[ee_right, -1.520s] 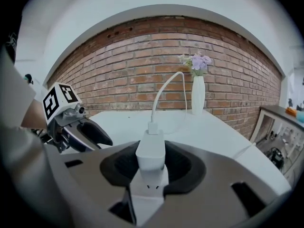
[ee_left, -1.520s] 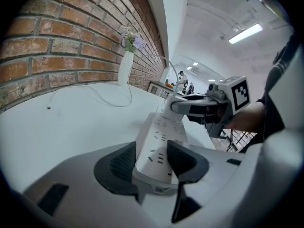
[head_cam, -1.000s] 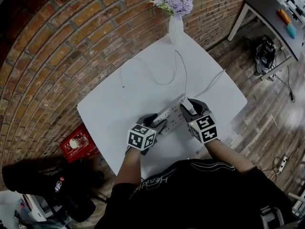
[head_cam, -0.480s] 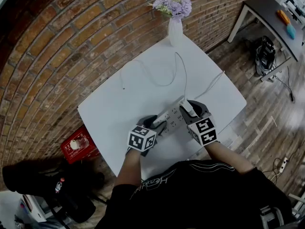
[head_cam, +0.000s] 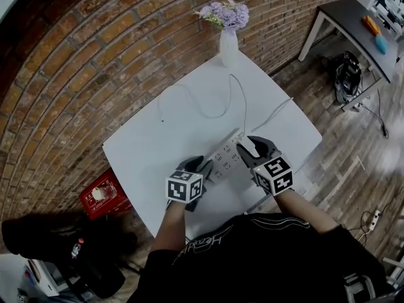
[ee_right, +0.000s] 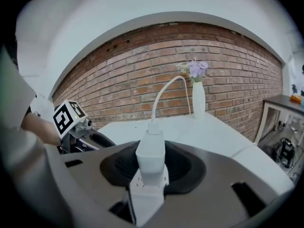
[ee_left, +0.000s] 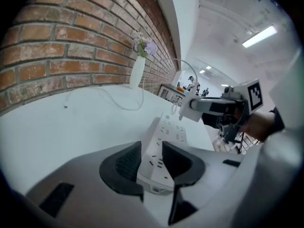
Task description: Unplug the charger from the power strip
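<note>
A white power strip (head_cam: 222,161) lies on the white table (head_cam: 151,144). My left gripper (head_cam: 197,168) has just been closing and is now shut on the strip's near end (ee_left: 164,141), with a pad on each side. My right gripper (head_cam: 252,149) is shut on the white charger (ee_right: 151,152). In the left gripper view the charger (ee_left: 193,111) hangs a little above the strip, clear of its sockets. In the right gripper view the strip (ee_right: 145,198) shows just below the charger. The charger's white cable (head_cam: 240,96) arcs away over the table.
A white vase with purple flowers (head_cam: 228,40) stands at the table's far corner against the brick wall. The strip's own cord (head_cam: 273,111) runs to the table's right edge. A red crate (head_cam: 101,193) sits on the floor at the left, a dark side table (head_cam: 350,14) at the upper right.
The left jaws have closed from wide apart onto the strip's near end. The right gripper has risen a little with the charger in it.
</note>
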